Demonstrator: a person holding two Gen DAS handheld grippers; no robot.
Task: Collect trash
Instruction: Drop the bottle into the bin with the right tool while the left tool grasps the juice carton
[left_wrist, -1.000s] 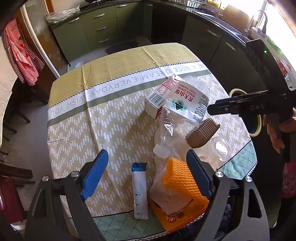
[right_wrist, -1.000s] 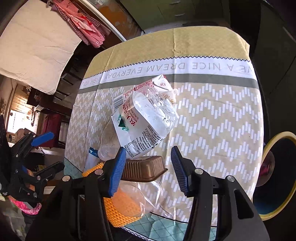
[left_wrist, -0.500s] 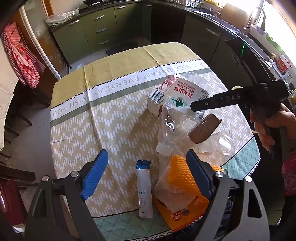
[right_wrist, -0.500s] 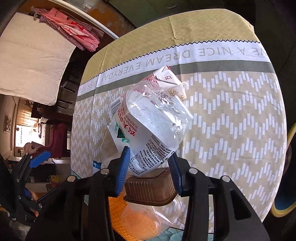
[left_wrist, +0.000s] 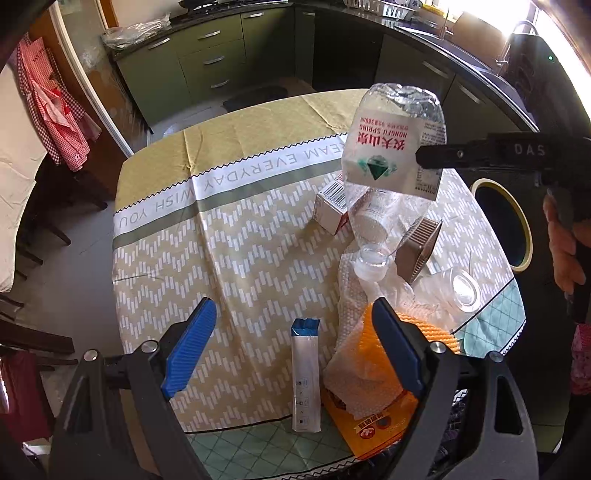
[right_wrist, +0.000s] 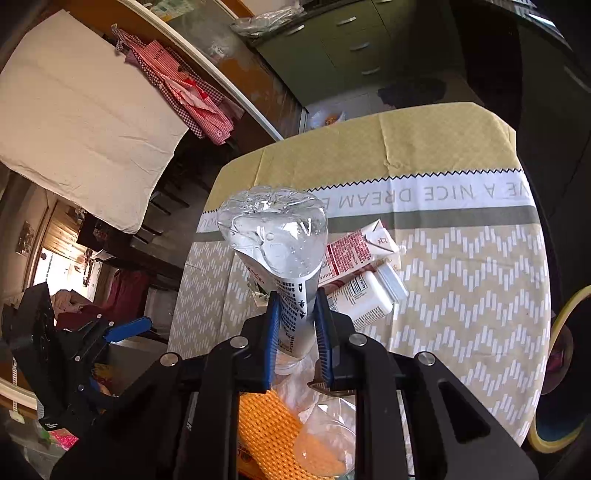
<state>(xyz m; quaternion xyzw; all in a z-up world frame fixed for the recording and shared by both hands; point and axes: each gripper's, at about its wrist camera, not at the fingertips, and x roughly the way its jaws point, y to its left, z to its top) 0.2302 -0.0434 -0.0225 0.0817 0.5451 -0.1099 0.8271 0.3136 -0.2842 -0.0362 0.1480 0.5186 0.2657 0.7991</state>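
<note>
My right gripper (right_wrist: 295, 325) is shut on a crushed clear plastic bottle (right_wrist: 284, 251) with a white label and holds it cap-down above the table; the bottle also shows in the left wrist view (left_wrist: 391, 162). My left gripper (left_wrist: 295, 350) is open and empty above the table's near edge. Between its fingers lies a blue-and-white sachet (left_wrist: 306, 373). An orange foam net (left_wrist: 428, 328) on bubble wrap sits by its right finger. A milk carton (left_wrist: 332, 210), a brown tray (left_wrist: 419, 247) and a clear plastic cup (left_wrist: 461, 291) lie on the tablecloth (left_wrist: 229, 236).
A yellow-rimmed bin (left_wrist: 502, 221) stands beside the table's right edge. An orange packet (left_wrist: 373, 424) lies at the near edge. Green kitchen cabinets (left_wrist: 207, 55) stand behind. Dark chairs (left_wrist: 33, 221) are on the left.
My right gripper has closed on the bottle and lifted it off the table, its base tilted up. The brown tray has stayed on the table. My left gripper has barely moved.
</note>
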